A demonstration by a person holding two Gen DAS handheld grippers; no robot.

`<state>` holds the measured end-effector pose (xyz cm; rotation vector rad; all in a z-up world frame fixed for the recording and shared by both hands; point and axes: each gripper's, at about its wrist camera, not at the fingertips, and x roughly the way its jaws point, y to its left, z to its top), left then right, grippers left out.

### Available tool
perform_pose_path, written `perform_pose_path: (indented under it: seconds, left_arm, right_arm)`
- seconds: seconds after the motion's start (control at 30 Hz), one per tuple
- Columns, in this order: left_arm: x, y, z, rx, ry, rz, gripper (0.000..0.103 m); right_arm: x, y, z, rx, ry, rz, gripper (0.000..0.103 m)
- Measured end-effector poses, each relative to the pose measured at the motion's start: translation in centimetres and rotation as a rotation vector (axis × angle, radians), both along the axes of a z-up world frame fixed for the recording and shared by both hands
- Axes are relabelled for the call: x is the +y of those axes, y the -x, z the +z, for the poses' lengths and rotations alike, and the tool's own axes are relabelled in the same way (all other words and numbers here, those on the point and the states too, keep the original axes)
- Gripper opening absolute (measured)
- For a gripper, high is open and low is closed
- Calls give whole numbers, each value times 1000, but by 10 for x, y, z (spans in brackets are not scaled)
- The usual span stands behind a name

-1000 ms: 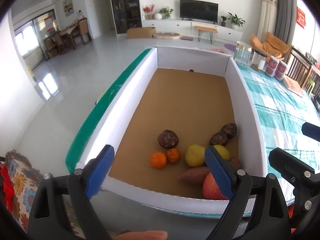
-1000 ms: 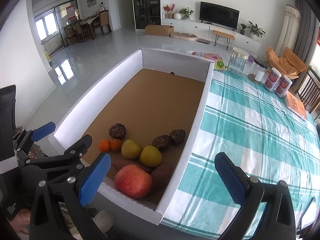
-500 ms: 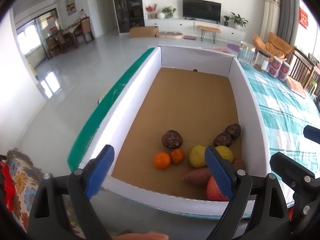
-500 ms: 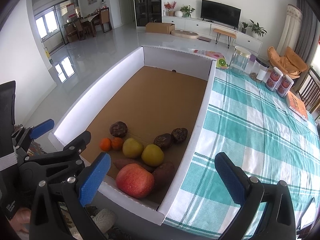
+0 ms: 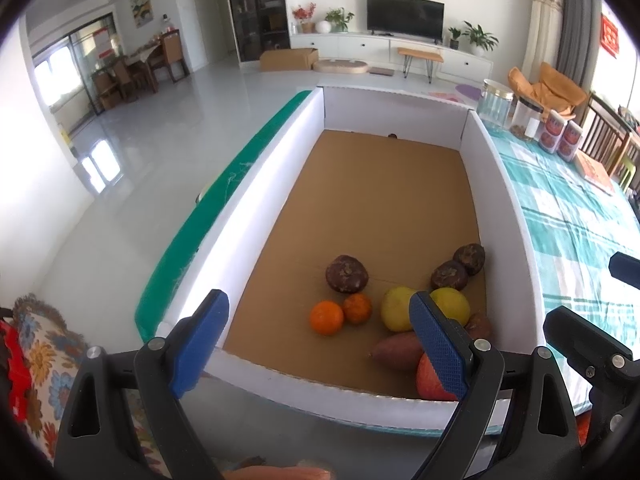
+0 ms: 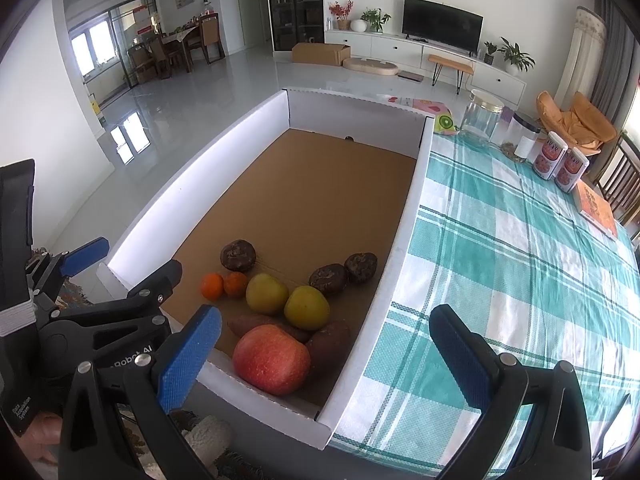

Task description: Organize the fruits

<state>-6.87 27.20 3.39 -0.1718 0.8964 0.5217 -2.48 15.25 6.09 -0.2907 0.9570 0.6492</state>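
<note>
I am holding both tongs, left (image 5: 316, 340) and right (image 6: 326, 354), wide open and empty, above fruit clustering at the box's (image 6: 404, 216) near edge.

Upper centre: a dark television (image 6: 442, 24) on a long white cabinet (image 6: 424, 58), flanked by potted plants (image 6: 514, 56) and red flowers (image 6: 340, 10). Before the cabinet, a closed cardboard carton (image 6: 320, 54) and a small wooden bench (image 6: 450, 65) stand on the glossy white floor (image 6: 180, 120). Upper left: dining chairs (image 6: 206, 38) near a bright window. Right: a teal-and-white checked tablecloth (image 6: 500, 272) bearing a clear glass jar (image 6: 480, 118), two red-labelled cans (image 6: 560, 162) side by side, and an orange book (image 6: 596, 210). Lower left of the left wrist view: a floral cushion (image 5: 44, 356).
</note>
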Motion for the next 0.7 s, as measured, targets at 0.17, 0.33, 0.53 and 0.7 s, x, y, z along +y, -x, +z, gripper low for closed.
perform_pose_path:
  seconds: [0.17, 0.33, 0.53, 0.7]
  left_arm:
    - [-2, -1, -1, 4, 0, -6, 93]
    - [-3, -1, 0, 5, -3, -10, 93]
    - [-1, -2, -2, 8, 30, -19, 93]
    - [-1, 0, -2, 9, 22, -15, 93]
  right_arm:
    - [0, 0, -1, 0, 0, -2, 103]
    - [0, 0, -1, 0, 0, -1, 103]
    - [-1, 0, -1, 0, 1, -2, 103]
    - [-1, 0, -1, 2, 0, -5, 103]
